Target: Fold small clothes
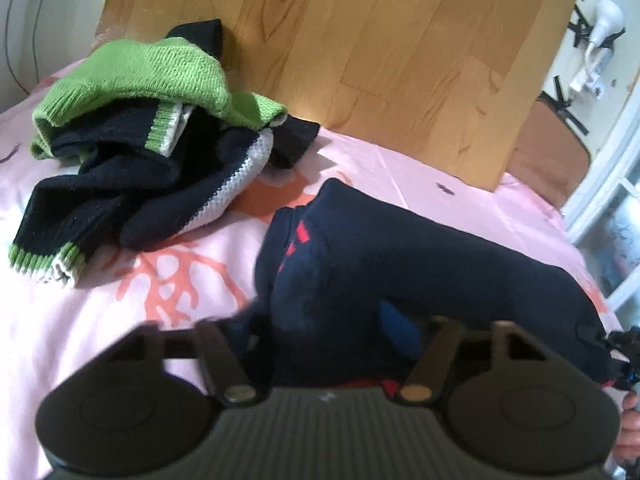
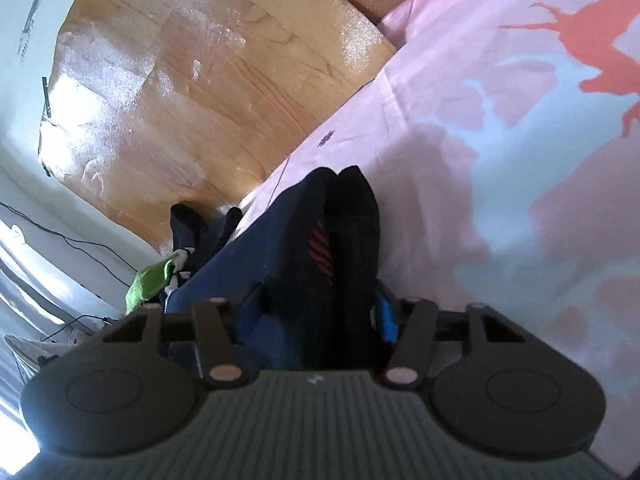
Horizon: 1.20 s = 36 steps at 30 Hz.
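A dark navy garment (image 1: 400,248) with red stripes lies bunched on the pink bed sheet (image 1: 80,300). In the left wrist view it runs from the middle to the lower right, over the fingers. My left gripper (image 1: 332,320) has the cloth filling the gap between its jaws, and one blue pad (image 1: 394,324) shows against it. In the right wrist view the same navy garment (image 2: 280,232) stands as a ridge out of my right gripper (image 2: 320,304). Its blue pads (image 2: 386,316) sit on either side of the fold, against it.
A crumpled green, black and white sweater (image 1: 140,132) lies at the back left by the wooden headboard (image 1: 360,40); its green edge (image 2: 148,280) shows in the right wrist view. Pink sheet (image 2: 480,160) with coral print spreads to the right. A hand (image 1: 632,424) shows at the edge.
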{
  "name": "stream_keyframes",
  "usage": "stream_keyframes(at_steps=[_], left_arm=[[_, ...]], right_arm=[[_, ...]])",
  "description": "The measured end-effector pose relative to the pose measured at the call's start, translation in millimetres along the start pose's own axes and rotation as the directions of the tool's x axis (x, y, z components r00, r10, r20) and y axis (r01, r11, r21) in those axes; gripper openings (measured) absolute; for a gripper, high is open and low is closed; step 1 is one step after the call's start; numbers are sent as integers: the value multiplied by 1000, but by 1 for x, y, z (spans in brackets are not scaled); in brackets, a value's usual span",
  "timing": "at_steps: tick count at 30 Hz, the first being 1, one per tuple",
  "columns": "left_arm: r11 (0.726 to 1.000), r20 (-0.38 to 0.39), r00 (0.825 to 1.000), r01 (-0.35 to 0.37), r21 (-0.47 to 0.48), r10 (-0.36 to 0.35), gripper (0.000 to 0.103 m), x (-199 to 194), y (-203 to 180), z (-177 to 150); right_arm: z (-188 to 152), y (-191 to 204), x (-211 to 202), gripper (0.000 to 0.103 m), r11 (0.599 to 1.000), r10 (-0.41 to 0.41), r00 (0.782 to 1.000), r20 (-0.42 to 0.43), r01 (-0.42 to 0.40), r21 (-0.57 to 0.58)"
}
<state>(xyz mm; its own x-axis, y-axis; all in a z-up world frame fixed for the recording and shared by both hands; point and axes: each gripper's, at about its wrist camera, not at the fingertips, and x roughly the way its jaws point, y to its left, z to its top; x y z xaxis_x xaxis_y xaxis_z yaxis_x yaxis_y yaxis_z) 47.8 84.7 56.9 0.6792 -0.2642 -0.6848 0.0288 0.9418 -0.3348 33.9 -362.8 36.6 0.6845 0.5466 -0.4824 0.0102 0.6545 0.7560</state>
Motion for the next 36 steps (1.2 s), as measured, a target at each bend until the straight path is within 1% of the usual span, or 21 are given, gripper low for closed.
stream_keyframes(at_steps=[1, 2, 3, 4, 7, 8, 10, 11, 12, 14, 16, 18, 19, 21, 24, 26, 29, 30, 33, 35, 36], left_arm=[[1000, -10, 1000, 0, -18, 0, 41, 0, 0, 1], [999, -16, 1000, -8, -38, 8, 31, -1, -1, 3], [999, -21, 1000, -6, -49, 5, 27, -4, -4, 4], [999, -16, 1000, 3, -47, -4, 24, -10, -10, 5], [998, 13, 998, 61, 23, -61, 24, -32, -37, 1], [995, 7, 996, 89, 37, -89, 24, -36, -45, -1], [989, -34, 990, 141, 40, -139, 24, -32, -55, -8], [988, -57, 988, 148, 40, -146, 24, -25, -57, -12], [989, -76, 988, 139, 47, -135, 25, -18, -59, -17], [996, -112, 991, 77, 43, -72, 38, -3, -57, -23], [995, -107, 990, 97, 17, -95, 40, -7, -51, -18], [995, -62, 993, 98, 12, -97, 42, -22, -42, -9], [996, -25, 996, 91, 13, -91, 45, -32, -38, -5], [996, 44, 995, 86, 14, -86, 48, -54, -28, 4], [997, 123, 989, 79, 2, -78, 52, -78, -15, 11], [997, 153, 985, 81, -21, -77, 52, -87, -7, 14], [994, 171, 982, 92, -58, -81, 53, -91, 5, 12], [993, 169, 982, 94, -70, -81, 53, -89, 7, 11], [990, 156, 984, 105, -97, -89, 53, -90, 18, 8], [989, 161, 982, 113, -98, -97, 53, -92, 20, 7], [988, 168, 981, 117, -96, -100, 53, -94, 21, 7]], right_arm=[[1, -2, 3, 34, 1000, 9, 1000, -10, -9, 19], [3, -4, 4, 34, 999, 16, 1000, -8, -16, 30], [4, -4, 2, 31, 999, 21, 1000, -9, -21, 40], [7, -3, -3, 29, 998, 38, 999, -1, -38, 45], [18, 5, -28, 24, 996, 84, 995, 48, -85, 15], [22, 9, -38, 23, 996, 85, 994, 69, -84, -10], [28, 15, -60, 23, 997, 59, 990, 125, -52, -56], [31, 14, -70, 23, 997, 48, 988, 146, -39, -65], [33, 12, -80, 23, 997, 41, 986, 165, -31, -68], [34, 7, -89, 23, 998, 15, 985, 170, -4, -64], [26, 6, -82, 23, 995, -42, 988, 148, 55, -82], [19, 11, -75, 23, 984, -104, 985, 140, 122, -129], [18, 13, -74, 23, 983, -101, 985, 141, 120, -137], [21, 21, -75, 23, 986, -60, 989, 136, 80, -146], [23, 55, -69, 24, 970, 3, 994, 106, 23, -240], [20, 85, -60, 24, 946, 41, 997, 69, -16, -323], [5, 136, -36, 24, 880, 83, 996, -20, -83, -468], [-5, 155, -23, 25, 848, 88, 994, -61, -107, -519], [-37, 192, 20, 26, 760, 55, 987, -154, -141, -635], [-63, 206, 59, 28, 700, 4, 977, -213, -155, -697], [-74, 206, 81, 30, 683, -30, 971, -238, -154, -714]])
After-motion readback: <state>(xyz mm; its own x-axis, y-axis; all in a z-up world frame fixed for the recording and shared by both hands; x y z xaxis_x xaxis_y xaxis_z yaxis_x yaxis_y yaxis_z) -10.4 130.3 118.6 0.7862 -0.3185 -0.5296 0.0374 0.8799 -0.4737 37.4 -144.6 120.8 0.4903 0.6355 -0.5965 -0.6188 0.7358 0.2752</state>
